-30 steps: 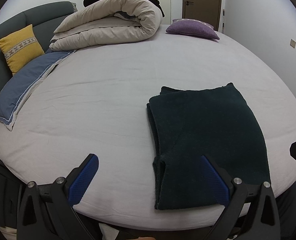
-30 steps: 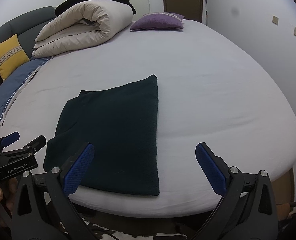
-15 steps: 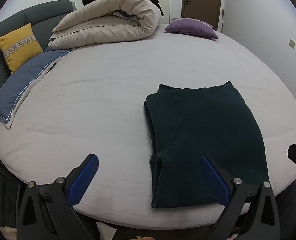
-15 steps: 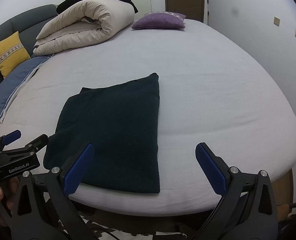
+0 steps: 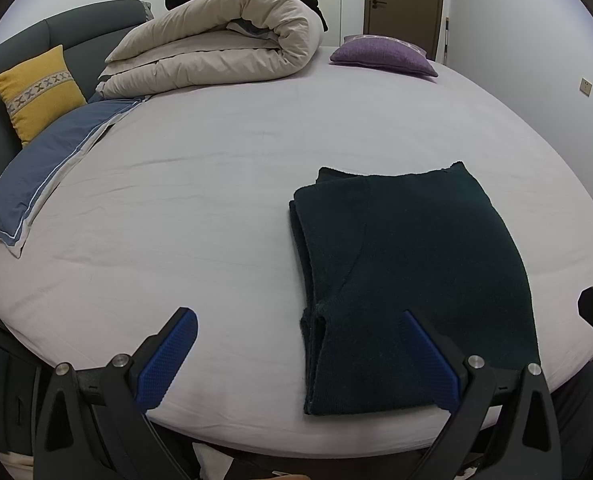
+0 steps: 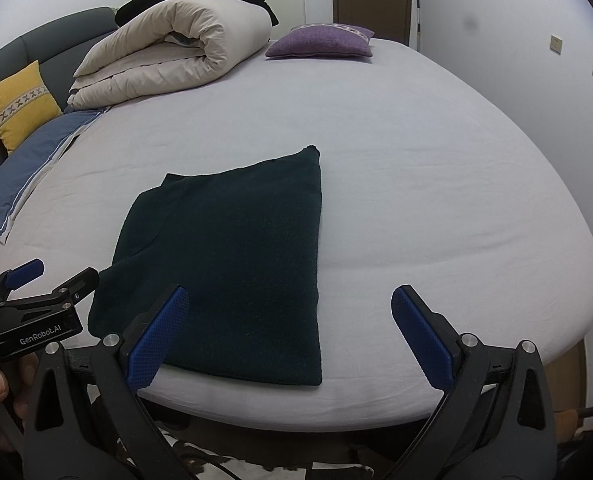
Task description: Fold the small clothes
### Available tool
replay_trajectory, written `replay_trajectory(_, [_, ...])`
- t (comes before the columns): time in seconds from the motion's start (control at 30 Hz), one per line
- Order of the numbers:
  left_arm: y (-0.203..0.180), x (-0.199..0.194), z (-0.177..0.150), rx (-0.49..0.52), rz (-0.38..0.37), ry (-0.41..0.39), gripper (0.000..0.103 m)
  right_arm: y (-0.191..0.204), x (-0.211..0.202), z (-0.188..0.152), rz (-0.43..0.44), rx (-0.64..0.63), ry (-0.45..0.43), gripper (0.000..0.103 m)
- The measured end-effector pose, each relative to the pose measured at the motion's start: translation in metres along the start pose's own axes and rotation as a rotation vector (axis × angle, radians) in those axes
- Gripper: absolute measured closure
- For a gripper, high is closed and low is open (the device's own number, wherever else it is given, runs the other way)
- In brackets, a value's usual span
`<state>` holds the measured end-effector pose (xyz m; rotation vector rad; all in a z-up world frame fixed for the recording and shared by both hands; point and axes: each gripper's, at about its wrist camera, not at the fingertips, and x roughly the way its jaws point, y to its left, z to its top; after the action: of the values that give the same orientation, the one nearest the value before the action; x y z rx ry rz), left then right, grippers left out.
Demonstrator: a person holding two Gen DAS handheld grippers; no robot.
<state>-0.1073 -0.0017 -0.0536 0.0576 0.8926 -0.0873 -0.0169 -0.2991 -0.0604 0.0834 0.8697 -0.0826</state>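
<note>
A dark green garment (image 5: 408,276) lies folded into a flat rectangle near the front edge of the bed; it also shows in the right wrist view (image 6: 232,256). My left gripper (image 5: 296,354) is open and empty, hovering at the bed's front edge, with its right finger over the garment's near left corner. My right gripper (image 6: 290,332) is open and empty, above the garment's near right corner. The left gripper's tips (image 6: 40,280) show at the left edge of the right wrist view.
The bed has a pale sheet (image 5: 200,200). A rolled beige duvet (image 5: 224,48), a purple cushion (image 5: 384,54), a yellow cushion (image 5: 36,92) and a blue pillow (image 5: 48,164) lie at the far and left sides. A wall stands right of the bed.
Both grippers have drawn back slightly and risen; the garment lies unmoved on the bed. Both grippers stay open.
</note>
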Motion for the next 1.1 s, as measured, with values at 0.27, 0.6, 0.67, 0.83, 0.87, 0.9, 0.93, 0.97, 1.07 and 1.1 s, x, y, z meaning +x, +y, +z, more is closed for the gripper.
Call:
replay_trajectory(0.27, [0.0005,0.0001,0.0004,0.003,0.0,-0.001,0.0,-0.0023,0.001,0.0008,0.002,-0.003,0.001,0.0])
replay_trajectory(0.6, [0.0006,0.0001,-0.0007,0.0,-0.001,0.0,0.0,-0.0024,0.0004,0.0006,0.001,-0.002,0.001,0.0])
replay_trajectory(0.67, [0.0005,0.0003,-0.0008,0.0,-0.001,0.001,0.0,-0.0032,0.0008,0.0008,0.003,-0.003,0.001,0.0])
replay_trajectory(0.83, [0.0012,0.0001,-0.0003,0.0,-0.002,0.001,0.0,-0.0034,0.0009,0.0007,0.003,-0.005,0.002,0.0])
replay_trajectory(0.87, [0.0012,0.0,-0.0003,0.0,-0.002,0.0,0.0,-0.0035,0.001,0.0008,0.004,-0.004,0.002,0.0])
replay_trajectory(0.9, [0.001,0.0,-0.0007,-0.001,-0.002,0.001,0.0,-0.0033,0.0009,0.0007,0.004,-0.003,0.002,0.0])
replay_trajectory(0.93, [0.0012,0.0,-0.0005,-0.001,-0.002,0.001,0.0,-0.0032,0.001,0.0005,0.004,-0.003,0.003,0.0])
replay_trajectory(0.97, [0.0013,-0.0002,-0.0005,-0.001,-0.003,0.001,0.0,-0.0033,0.0009,0.0007,0.004,-0.003,0.003,0.0])
replay_trajectory(1.07, [0.0017,-0.0002,0.0001,0.0,-0.003,0.0,0.0,-0.0032,0.0008,0.0007,0.004,-0.003,0.003,0.0])
replay_trajectory(1.1, [0.0015,-0.0003,-0.0003,-0.001,-0.005,-0.001,0.0,-0.0034,0.001,0.0005,0.005,-0.004,0.003,0.0])
